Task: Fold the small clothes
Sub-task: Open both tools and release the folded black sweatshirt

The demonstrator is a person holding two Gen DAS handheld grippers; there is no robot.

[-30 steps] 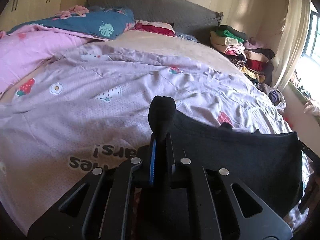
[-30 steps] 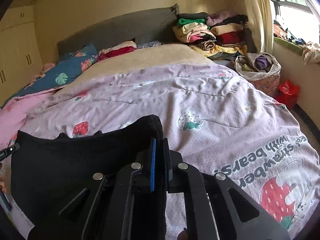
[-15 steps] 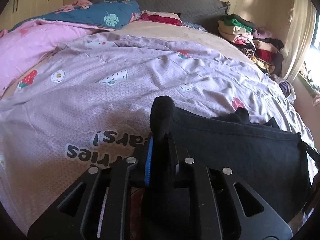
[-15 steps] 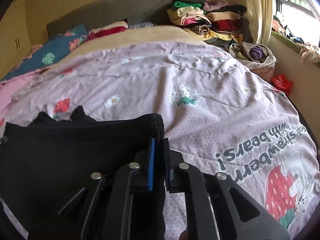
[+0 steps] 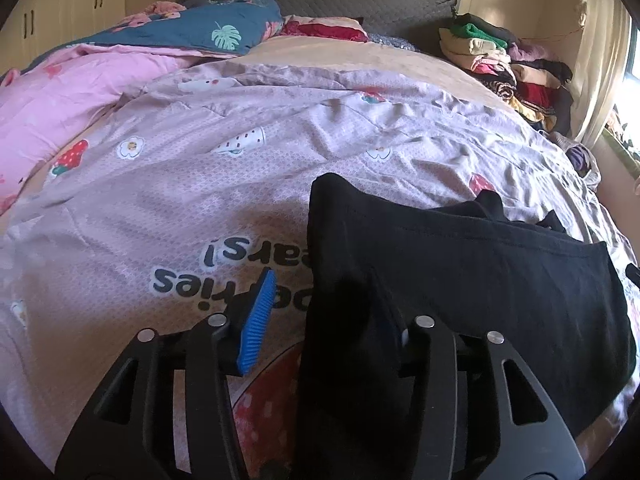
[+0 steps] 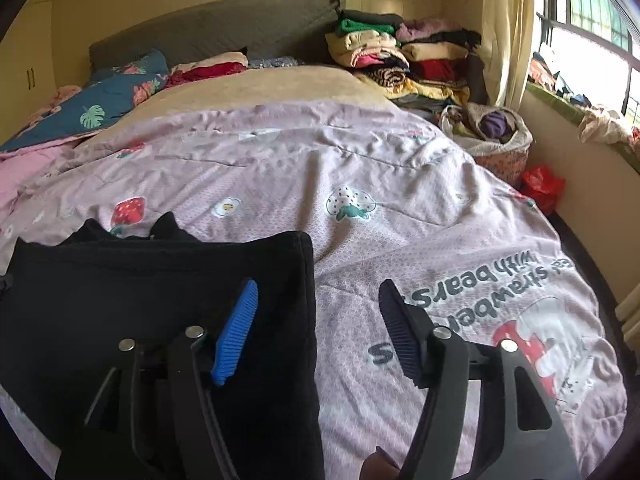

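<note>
Both claws have just been opening, letting the black garment [image 5: 460, 280] drop onto the bedspread [image 5: 200, 168], its corners draped between the spread jaws of the left claw [image 5: 332, 316] and right claw [image 6: 316, 324], so one fold looks laid and further folds remain

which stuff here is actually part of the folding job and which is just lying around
Part of the job:
- black garment, lying on the bed
- left gripper, jaws just opened, cloth draped on one finger
- right gripper, jaws just opened, nothing pinched

Just lying about:
- lilac quilt
- pink blanket
- blue pillow
- stack of clothes
- basket
- red bag
</note>
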